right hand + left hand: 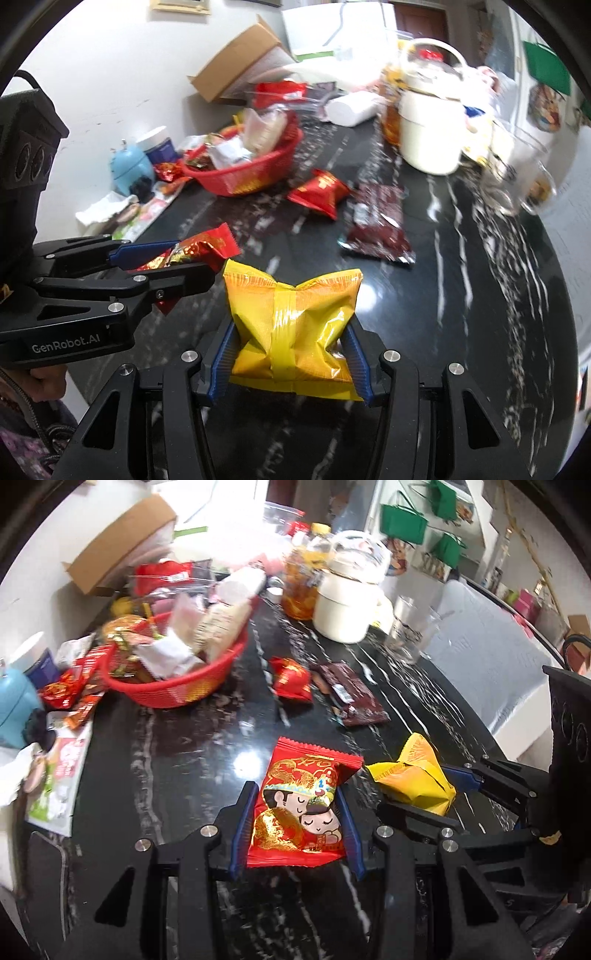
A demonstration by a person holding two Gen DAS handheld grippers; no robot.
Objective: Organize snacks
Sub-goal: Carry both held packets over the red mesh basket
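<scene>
Between left gripper fingers: red snack packet with cartoon couple print, pinched at both long edges by the blue pads, lifted clear of tabletop.
Left gripper: narrow, clamped on that red packet; seen side-on in right wrist view too.
Right gripper: narrow, clamped on yellow snack packet, blue pads pressing both sides, packet creased at the middle, seam strip facing camera.
Yellow packet position: off the table, just right of the red packet, near but apart in left wrist view.
Hand: part of one visible under the left gripper body, patterned sleeve below it.
Table: black marble with white veins, glossy, light glare near the red packet.
Loose snacks ahead: small red packet and dark brown packet lying flat, side by side, between grippers and basket.
Red basket: mesh plastic, far left of table, piled with mixed wrappers, white and clear packs sticking up over rim.
Beside basket: more red wrappers spilled on table at its left, touching the pile.
Blue container: at left edge, near the wall.
Cream pot: lidded, behind the loose snacks; jar of orange contents just left of it.
Glass cups: right of pot, near table edge.
Cardboard box: open, tilted against wall behind basket.
Focus: background motion-blurred, label text unreadable.
</scene>
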